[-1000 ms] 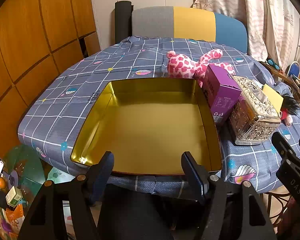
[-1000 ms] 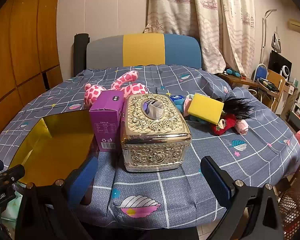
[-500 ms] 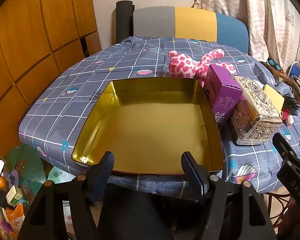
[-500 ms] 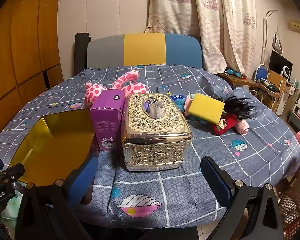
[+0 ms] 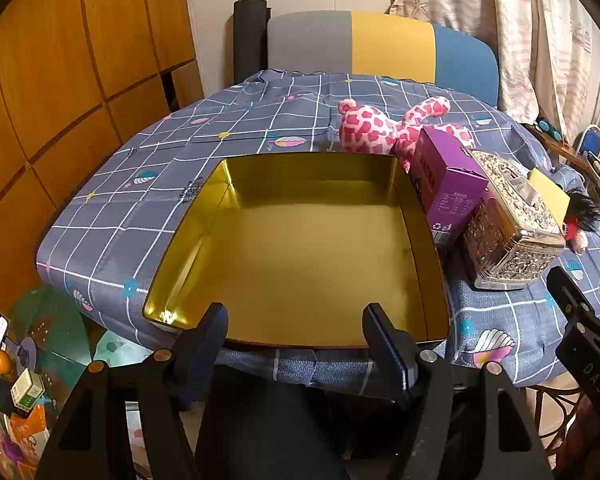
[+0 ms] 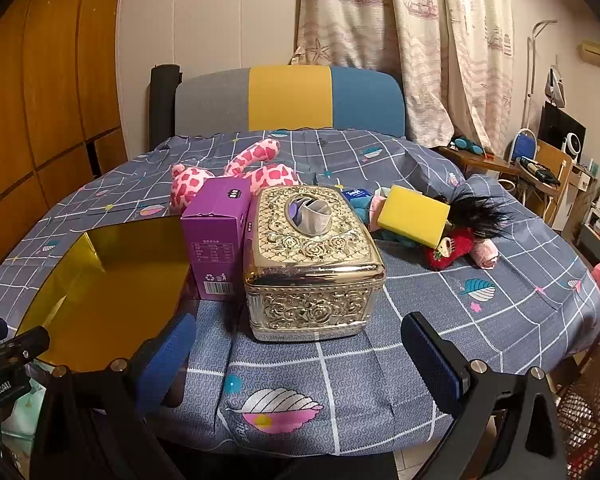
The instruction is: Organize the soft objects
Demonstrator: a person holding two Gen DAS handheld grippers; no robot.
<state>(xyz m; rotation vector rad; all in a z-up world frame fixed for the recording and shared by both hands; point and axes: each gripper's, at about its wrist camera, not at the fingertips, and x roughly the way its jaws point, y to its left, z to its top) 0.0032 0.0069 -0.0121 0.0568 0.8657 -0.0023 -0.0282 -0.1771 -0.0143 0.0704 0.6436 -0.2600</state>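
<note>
**Both grippers wide and empty over a cluttered table**

In my left-wrist view, my left gripper (image 5: 296, 332) fills the bottom of the frame, its fingers spread wide with nothing between them, poised at the near rim of the gold tin tray (image 5: 188, 236). The tray takes up the centre of that frame and has nothing inside. At its far right corner lies the pink spotted plush toy (image 5: 368, 128), with the purple box (image 5: 448, 184) leaning just beside the tray's right wall and the ornate gold tissue box (image 5: 512, 224) touching the purple box farther right.

In my right-wrist view, the tray sits at lower left, the purple box and tissue box at centre. My right gripper (image 6: 300, 360) is low in the frame, fingers parted wide, gripping nothing and touching nothing; the blue checked tablecloth (image 6: 460, 312) shows between them, the tissue box just beyond. Right of centre, a yellow sponge (image 6: 414, 214) rests tilted on a small heap of soft things: a doll with black hair (image 6: 476, 212), a red strawberry toy (image 6: 448, 252) and a pink roll of cloth (image 6: 486, 254). A blue packet (image 6: 358, 194) peeks out behind the tissue box.
</note>
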